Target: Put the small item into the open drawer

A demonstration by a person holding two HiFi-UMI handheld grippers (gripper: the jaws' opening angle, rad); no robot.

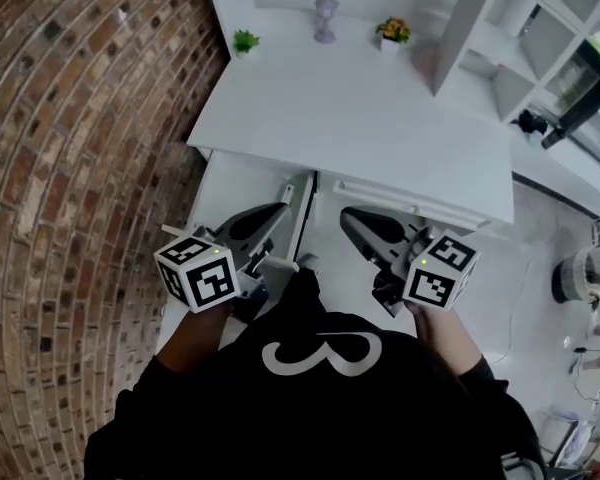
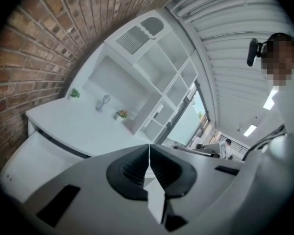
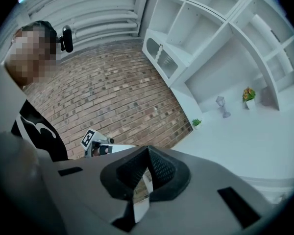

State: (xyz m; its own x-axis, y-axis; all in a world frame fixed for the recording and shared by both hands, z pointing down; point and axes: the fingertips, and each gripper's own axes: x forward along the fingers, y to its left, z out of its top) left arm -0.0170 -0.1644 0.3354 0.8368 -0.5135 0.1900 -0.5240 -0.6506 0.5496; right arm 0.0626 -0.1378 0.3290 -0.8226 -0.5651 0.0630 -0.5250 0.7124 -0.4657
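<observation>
Desk has its left drawer open, the inside partly hidden by the left gripper. It and the right gripper are both closed and empty. Plant, lantern and flower pot stand at the desk's back, well apart from both grippers. Which one is meant is unclear. Risk: wrong pick, or closed jaws tipping one.

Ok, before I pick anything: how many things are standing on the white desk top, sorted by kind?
Potted plants: 2, the green plant and the flowering plant
Lantern-shaped ornament: 1
Total: 3
</observation>
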